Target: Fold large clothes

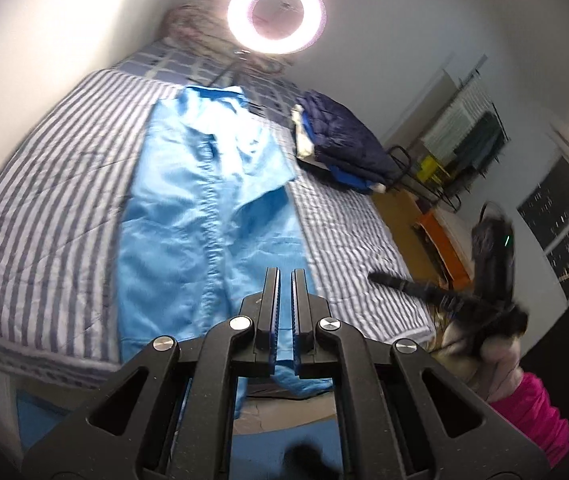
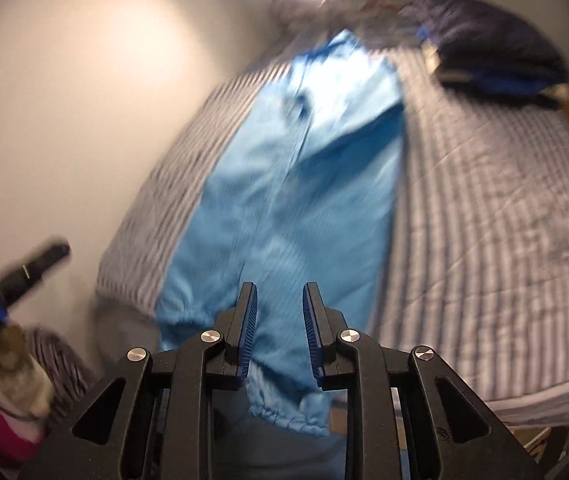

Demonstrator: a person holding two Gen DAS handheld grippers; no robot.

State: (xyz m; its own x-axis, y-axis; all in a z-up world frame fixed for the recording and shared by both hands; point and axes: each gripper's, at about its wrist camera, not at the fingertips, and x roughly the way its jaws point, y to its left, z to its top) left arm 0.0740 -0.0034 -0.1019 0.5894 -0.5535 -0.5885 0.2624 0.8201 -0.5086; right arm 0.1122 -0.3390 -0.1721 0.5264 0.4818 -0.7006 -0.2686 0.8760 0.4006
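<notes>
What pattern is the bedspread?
The bedspread has grey-blue and white stripes; clearest in the left wrist view.
</notes>
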